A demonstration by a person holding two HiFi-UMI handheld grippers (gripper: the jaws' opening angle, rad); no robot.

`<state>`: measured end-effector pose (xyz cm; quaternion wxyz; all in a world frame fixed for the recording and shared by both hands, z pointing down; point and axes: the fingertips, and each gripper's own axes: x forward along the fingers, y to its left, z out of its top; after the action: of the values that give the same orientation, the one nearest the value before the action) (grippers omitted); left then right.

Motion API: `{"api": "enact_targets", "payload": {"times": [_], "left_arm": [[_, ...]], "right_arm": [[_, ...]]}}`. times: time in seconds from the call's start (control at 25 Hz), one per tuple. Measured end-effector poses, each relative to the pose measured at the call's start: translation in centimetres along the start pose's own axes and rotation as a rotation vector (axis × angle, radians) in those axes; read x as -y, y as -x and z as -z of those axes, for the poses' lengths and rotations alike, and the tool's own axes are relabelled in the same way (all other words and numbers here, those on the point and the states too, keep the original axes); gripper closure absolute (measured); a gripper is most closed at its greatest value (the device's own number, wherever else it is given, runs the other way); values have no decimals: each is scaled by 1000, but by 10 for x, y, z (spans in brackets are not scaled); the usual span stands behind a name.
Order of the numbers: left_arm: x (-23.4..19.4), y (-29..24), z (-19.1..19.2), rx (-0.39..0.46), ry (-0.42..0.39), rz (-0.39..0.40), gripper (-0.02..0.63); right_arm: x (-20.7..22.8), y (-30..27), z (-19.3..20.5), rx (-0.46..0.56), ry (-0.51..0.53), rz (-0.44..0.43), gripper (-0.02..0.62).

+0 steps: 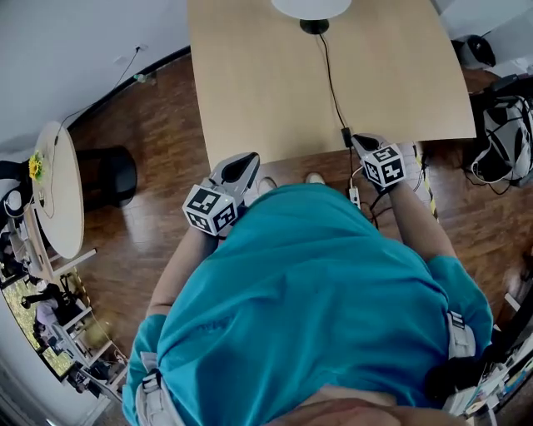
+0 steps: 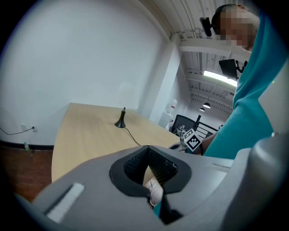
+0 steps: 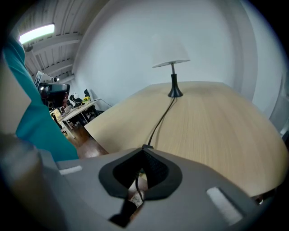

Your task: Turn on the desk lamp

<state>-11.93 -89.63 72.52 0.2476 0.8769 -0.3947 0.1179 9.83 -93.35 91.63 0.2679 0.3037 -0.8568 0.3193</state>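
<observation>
The desk lamp stands at the far edge of the light wooden table point(image 1: 266, 91); its white shade point(image 1: 311, 7) and black base point(image 1: 314, 27) show in the head view. A black cord point(image 1: 331, 83) runs from the base to an inline switch point(image 1: 346, 136) near the table's front edge. My right gripper point(image 1: 364, 146) is shut and empty, just beside that switch. My left gripper point(image 1: 237, 170) is shut and empty at the front edge, left of the cord. The right gripper view shows the shade point(image 3: 170, 57), base point(image 3: 175, 92) and cord point(image 3: 160, 119) straight ahead. The left gripper view shows the base point(image 2: 120, 122) far off.
A round white table point(image 1: 62, 187) and a black stool point(image 1: 112, 175) stand on the wooden floor at left. Bags and cables point(image 1: 504, 137) lie at the table's right. My teal shirt point(image 1: 316, 299) fills the lower head view.
</observation>
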Motion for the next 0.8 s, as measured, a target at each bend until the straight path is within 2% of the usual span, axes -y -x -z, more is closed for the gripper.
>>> {"api": "enact_targets", "payload": {"times": [0.32, 0.8], "left_arm": [[-6, -8, -6, -20, 0, 40, 578], [-9, 3, -9, -36, -9, 25, 578]], "right_arm": [[1, -7, 2, 8, -24, 21, 594], [3, -19, 15, -51, -15, 35, 594]]}}
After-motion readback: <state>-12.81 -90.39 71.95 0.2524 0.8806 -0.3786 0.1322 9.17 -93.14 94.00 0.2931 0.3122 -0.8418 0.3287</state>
